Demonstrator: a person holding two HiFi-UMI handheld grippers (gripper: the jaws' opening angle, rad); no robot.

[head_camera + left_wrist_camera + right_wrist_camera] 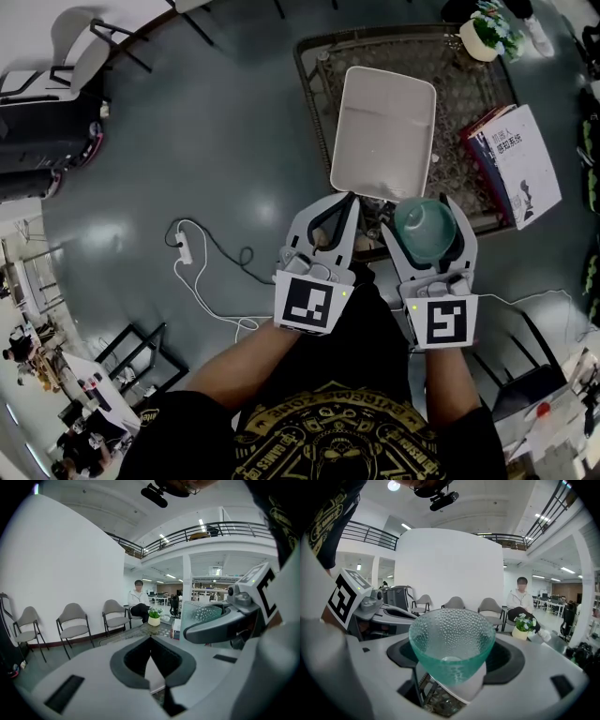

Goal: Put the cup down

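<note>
Grey flooring is spreading beneath a low glass-topped table [469,89] carrying a white tray [384,122]. The right gripper [419,214] is clamping the teal dimpled cup [424,230] above the table's near edge, just beside the tray. The left gripper [349,202] is hovering alongside, jaws pressed together and empty.

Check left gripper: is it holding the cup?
No, the left gripper has its jaws closed on nothing; the green cup sits between the jaws of the right gripper.
</note>
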